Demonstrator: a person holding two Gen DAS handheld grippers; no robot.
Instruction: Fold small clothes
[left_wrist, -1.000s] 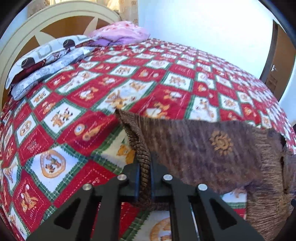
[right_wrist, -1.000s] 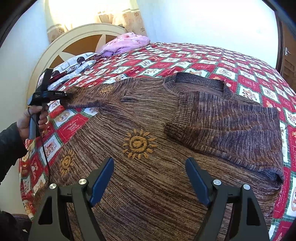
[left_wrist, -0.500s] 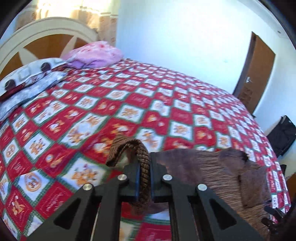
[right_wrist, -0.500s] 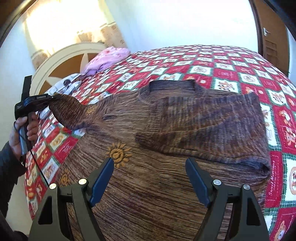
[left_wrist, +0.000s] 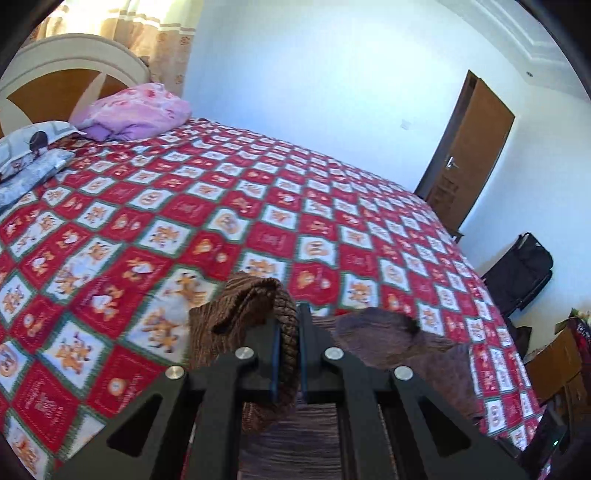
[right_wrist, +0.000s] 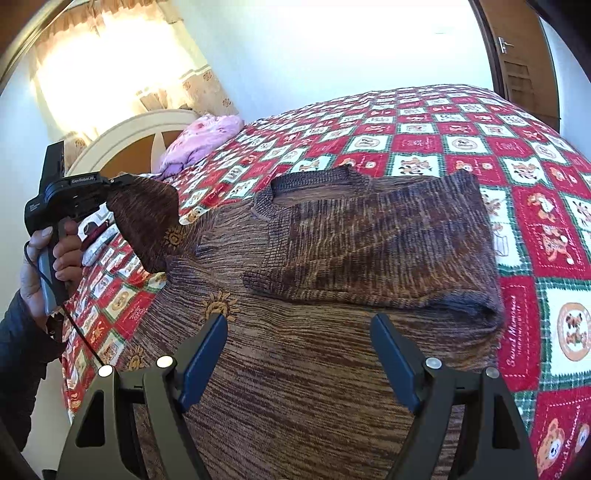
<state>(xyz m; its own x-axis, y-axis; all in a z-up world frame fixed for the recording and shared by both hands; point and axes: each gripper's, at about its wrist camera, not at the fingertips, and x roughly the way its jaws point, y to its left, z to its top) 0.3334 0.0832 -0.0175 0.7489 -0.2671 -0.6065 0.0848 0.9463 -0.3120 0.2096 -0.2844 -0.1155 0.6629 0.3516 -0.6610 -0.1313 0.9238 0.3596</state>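
Left gripper (left_wrist: 287, 354) is clamped on the sweater's ribbed cuff (left_wrist: 284, 314), holding that sleeve (right_wrist: 142, 221) raised off the bedspread (left_wrist: 221, 221) at 9 o'clock in the right wrist view. The brown sweater (right_wrist: 295, 369) lies flat mid-bed, its other sleeve folded across the chest toward 3 o'clock. Right gripper (right_wrist: 299, 354) hovers above the sweater's body at 6 o'clock, jaws wide apart, holding nothing.

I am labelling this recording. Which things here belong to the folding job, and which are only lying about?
Job:
- sweater, right sleeve already folded in
- left sleeve, lifted
- left gripper, shut on sleeve cuff
- right gripper, open above sweater

Lying about:
- pink pillow
- grey pillows
- bedspread
- black bag
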